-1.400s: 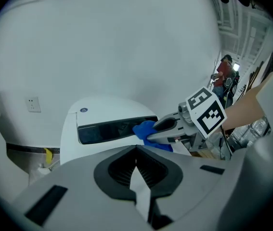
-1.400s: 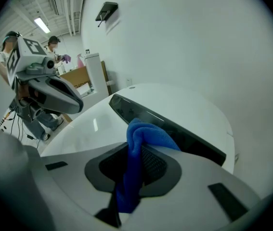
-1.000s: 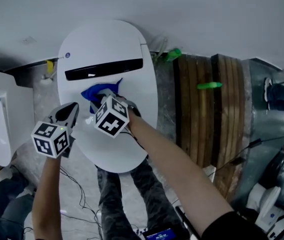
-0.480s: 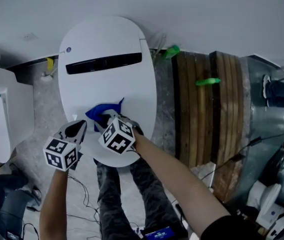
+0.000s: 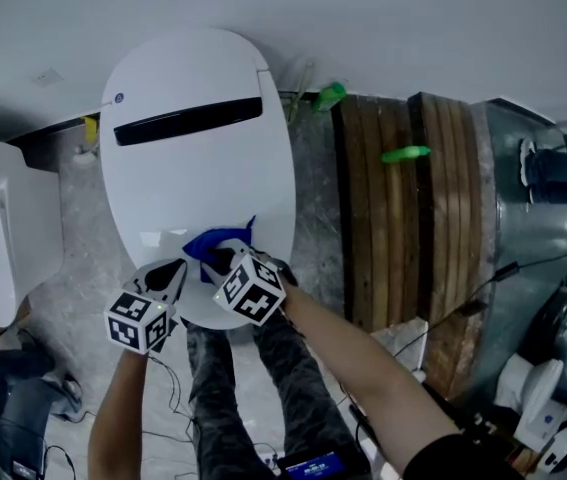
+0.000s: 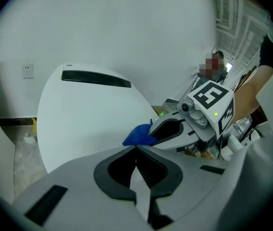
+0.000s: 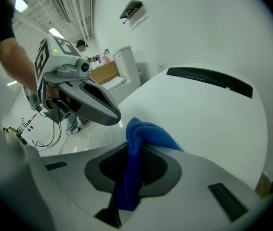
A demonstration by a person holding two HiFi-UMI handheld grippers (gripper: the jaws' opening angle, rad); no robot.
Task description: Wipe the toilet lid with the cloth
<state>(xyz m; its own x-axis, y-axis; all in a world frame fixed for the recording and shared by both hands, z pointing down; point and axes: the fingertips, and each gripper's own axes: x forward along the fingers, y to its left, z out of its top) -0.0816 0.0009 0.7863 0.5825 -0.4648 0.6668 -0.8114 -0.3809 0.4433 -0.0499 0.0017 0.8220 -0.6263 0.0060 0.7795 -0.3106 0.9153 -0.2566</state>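
While working at the near end of the lid (image 5: 193,183), pinches the cloth (image 5: 218,244) in the right tongs (image 5: 221,260), blue folds bunched between the pads and spilling out ahead of them. Carries nothing in the left tongs (image 5: 175,272): pressed together, empty, held just beside the right pair over the lid's near left rim.

Sets the cloth on the white surface close to that near rim, touching it as far as can be judged from above.

Reads as the wiping step itself, at the near limit of a pass along the lid. Hard to say how much is already clean: no marks or wet streaks visible anywhere on the white.

Beyond the cloth, shows the broad middle of the lid bare, then a black strip (image 5: 188,121) across the far end, then the wall (image 5: 383,18).

Next, probably calls for a reversal: pressing the cloth flat and pushing it away toward the black strip, along a line beside this one, so the sides get covered too. Needs steady downward pressure, or the bunched folds may skim instead of wiping. Needs the left tongs kept out of the cloth's path.
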